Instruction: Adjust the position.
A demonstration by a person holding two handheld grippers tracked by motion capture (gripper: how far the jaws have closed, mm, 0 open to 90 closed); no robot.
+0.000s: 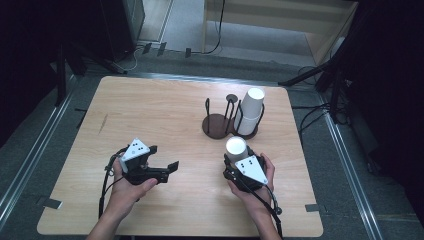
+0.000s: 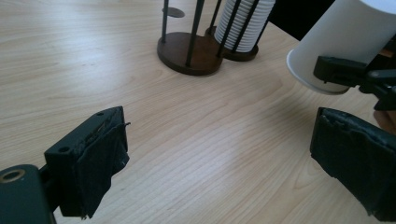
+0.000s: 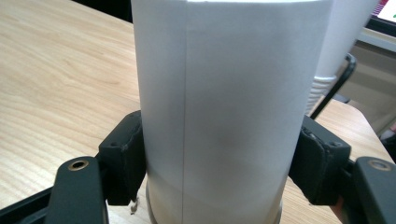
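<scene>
While we held both tools low over the near half of the table (image 1: 165, 115), our right gripper (image 1: 239, 159) had its jaws clamped on the sides of a single white paper cup (image 1: 235, 147). In the right gripper view the two black pads (image 3: 125, 158) pressed against the cup's wall from either side, and the cup (image 3: 219, 102) stood mouth-down, its closed end up. From the left gripper view that cup (image 2: 341, 42) appeared tilted and lifted clear of the wood, with the right gripper's jaw tip across its rim.

Our left gripper (image 1: 165, 167) sat well apart from it on the left, jaws spread wide and holding nothing; between its pads (image 2: 100, 163) we saw bare wood.

Just beyond the held cup stood the dark wire cup holder (image 1: 220, 122), with two round bases side by side. The left base (image 1: 215, 125) was bare between its upright rods, while the right one carried a stack of white cups (image 1: 250, 112) leaning a little to the right. The held cup was near that stack, a short gap still between them, and the rods rose directly in the way on the far side.

Open tabletop lay to the left and behind the holder, reaching to the far edge. The right edge ran close beside the stack. Past the table we saw grey floor (image 1: 190, 65), cables (image 1: 215, 30) and dark stands (image 1: 320, 70).
</scene>
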